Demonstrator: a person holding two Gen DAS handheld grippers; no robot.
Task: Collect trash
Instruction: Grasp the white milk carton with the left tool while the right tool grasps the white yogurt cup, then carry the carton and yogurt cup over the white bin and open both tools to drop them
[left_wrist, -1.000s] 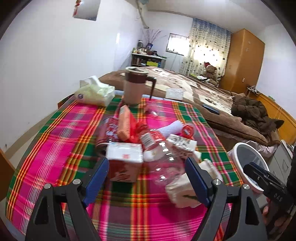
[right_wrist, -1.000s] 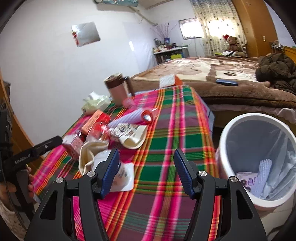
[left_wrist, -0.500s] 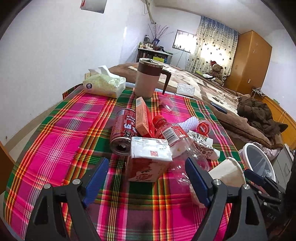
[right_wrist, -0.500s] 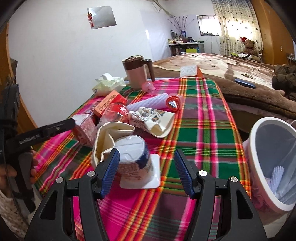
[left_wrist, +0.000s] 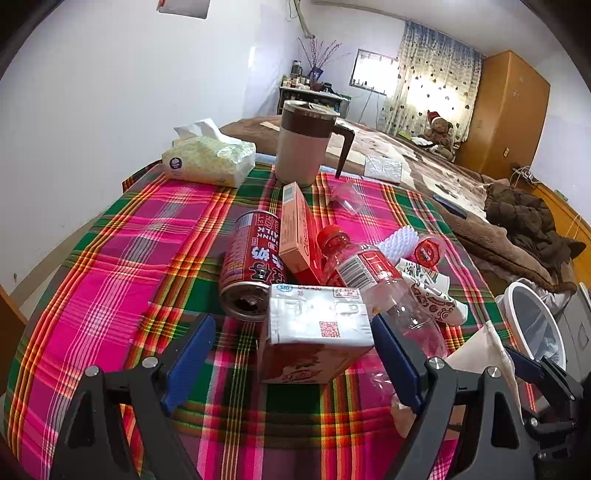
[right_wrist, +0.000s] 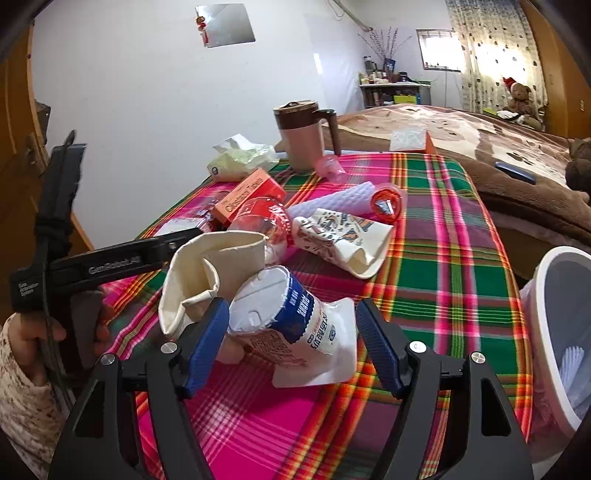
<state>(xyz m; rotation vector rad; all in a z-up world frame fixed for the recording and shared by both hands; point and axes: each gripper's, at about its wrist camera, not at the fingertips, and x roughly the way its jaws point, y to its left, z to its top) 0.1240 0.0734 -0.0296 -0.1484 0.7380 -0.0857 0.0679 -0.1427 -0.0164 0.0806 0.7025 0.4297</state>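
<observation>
R fingers (right_wrist: 380, 350) astride yogurt cup (right_wrist: 284, 325), untouched

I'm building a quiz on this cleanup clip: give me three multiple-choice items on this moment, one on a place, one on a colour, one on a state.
1. Where does the mug stand?
A. at the table's far end, beside the tissue pack
B. inside the bin
C. on the bed

2. What colour is the cap of the plastic bottle?
A. blue
B. red
C. white

3. How does the drink can lie?
A. upright
B. crushed flat
C. on its side, open end toward the left gripper

Answers:
1 A: it stands on the plaid cloth's far edge next to the tissues.
2 B: the cap by the orange box is red.
3 C: its pull-tab end faces the camera, near the carton.
</observation>
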